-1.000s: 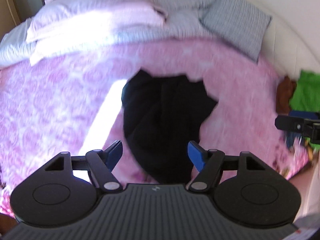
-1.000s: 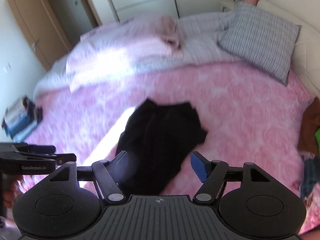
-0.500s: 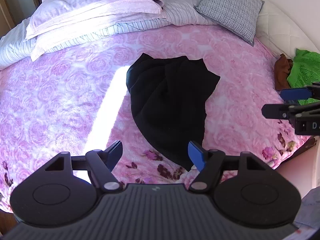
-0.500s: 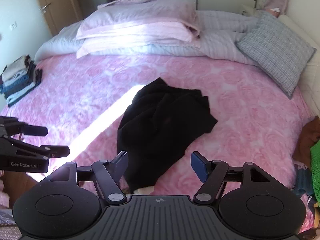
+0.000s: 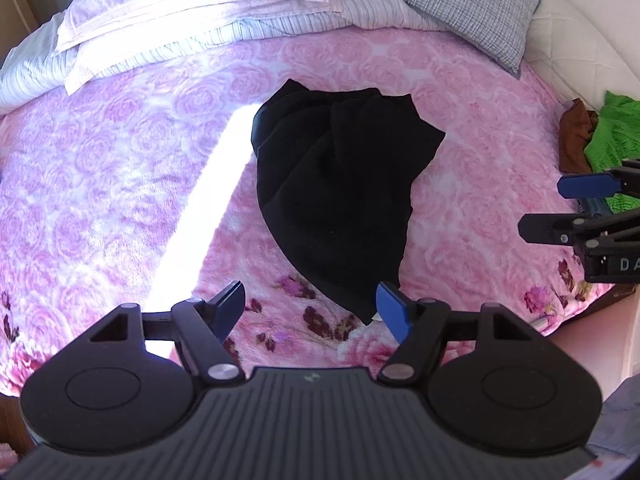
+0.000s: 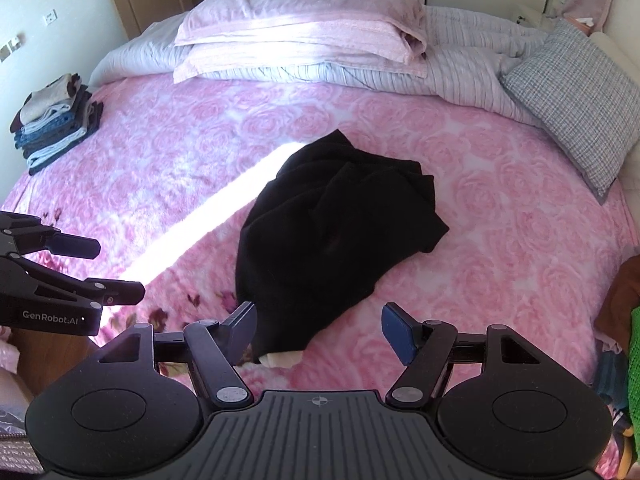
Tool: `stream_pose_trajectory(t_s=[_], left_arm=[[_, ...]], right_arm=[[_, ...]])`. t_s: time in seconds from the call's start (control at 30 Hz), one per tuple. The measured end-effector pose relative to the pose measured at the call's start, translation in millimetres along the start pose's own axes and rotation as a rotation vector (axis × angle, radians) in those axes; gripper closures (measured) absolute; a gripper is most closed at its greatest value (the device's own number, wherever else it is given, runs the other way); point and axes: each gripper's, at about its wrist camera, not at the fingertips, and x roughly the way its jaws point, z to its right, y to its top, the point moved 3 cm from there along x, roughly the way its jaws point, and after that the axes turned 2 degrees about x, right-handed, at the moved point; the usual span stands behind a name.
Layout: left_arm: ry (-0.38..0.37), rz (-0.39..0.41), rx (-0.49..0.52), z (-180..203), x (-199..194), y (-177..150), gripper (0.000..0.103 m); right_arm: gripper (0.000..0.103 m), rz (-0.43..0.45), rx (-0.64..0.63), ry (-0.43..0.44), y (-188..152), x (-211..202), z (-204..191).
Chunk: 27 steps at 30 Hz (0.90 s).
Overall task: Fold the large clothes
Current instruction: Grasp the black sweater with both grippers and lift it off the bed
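A wide bed under a pink rose-patterned fleece blanket (image 6: 500,208) fills both views, with pale pillows and a striped duvet (image 6: 304,36) at twelve o'clock. A crumpled black fleece garment (image 6: 332,232) lies bunched at the bed's centre, its narrow end with a cream lining pointing to six o'clock. A stack of folded clothes (image 6: 56,120) sits at ten o'clock, and a green knit item (image 5: 616,128) at three o'clock. The right claw (image 6: 318,330) and left claw (image 5: 312,310) both hover spread and empty near the garment's narrow end. The likely risk: pinching a bunched layer instead of a true edge would drag the heap rather than spread it, and the dark folds hide its seams.
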Motion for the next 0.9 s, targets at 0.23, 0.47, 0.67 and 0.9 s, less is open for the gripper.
stream_pose_trajectory(t_s=[0.23,0.47,0.67,0.9], left_arm=[[0.025,-0.033,-0.049,28,17,8,0.034],[0.064,-0.058,-0.184,36,51,-15,0.033],[0.161,-0.049,-0.352,0,88,-56,0.033],[0.271,-0.034,-0.461,-38,128,-98,0.033]], right_arm=[[0.037,-0.013,-0.031,0.033,-1,10,40],[0.037,-0.037,-0.181,0.049,-13,49,80],[0.037,-0.010,-0.410,0.043,-40,102,101],[0.037,0.054,-0.776,0.041,-80,182,91]])
